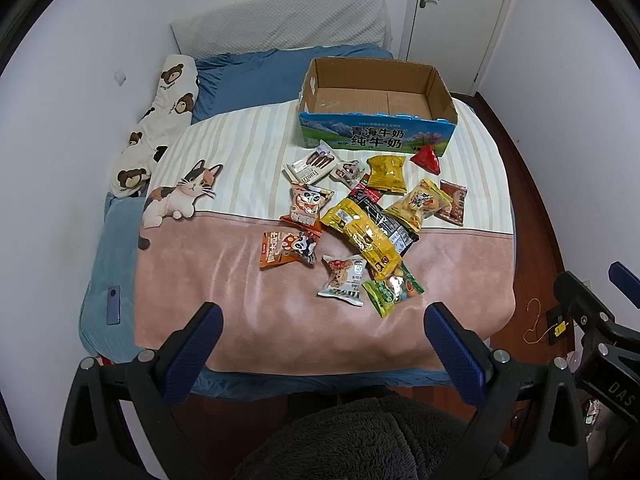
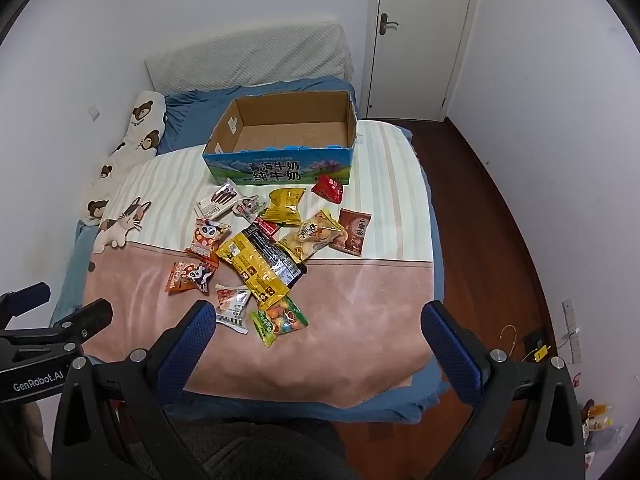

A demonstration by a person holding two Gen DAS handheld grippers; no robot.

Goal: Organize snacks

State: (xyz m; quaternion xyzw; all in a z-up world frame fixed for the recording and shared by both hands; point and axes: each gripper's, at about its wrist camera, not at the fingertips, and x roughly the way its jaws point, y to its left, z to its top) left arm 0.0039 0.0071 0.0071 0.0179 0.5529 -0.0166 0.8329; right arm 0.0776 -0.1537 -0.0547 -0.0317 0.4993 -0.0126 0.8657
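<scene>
Several snack packets lie scattered on the bed blanket (image 1: 240,320), among them a long yellow packet (image 1: 362,234), a green packet (image 1: 392,289), an orange panda packet (image 1: 288,249) and a red packet (image 1: 427,161). Behind them stands an open, empty cardboard milk box (image 1: 376,130). My left gripper (image 1: 326,342) is open and empty, held above the near edge of the bed. My right gripper (image 2: 320,344) is open and empty, hovering near the green packet (image 2: 279,320) and the yellow packet (image 2: 256,272). The box (image 2: 280,172) is also in the right wrist view.
A bear-print pillow (image 1: 160,120) and a blue pillow (image 1: 256,76) lie at the bed's far left. A phone (image 1: 114,305) rests on the blue sheet at the left. A white wall bounds the left side. Wooden floor (image 2: 480,220) and a closed door (image 2: 420,36) are at the right.
</scene>
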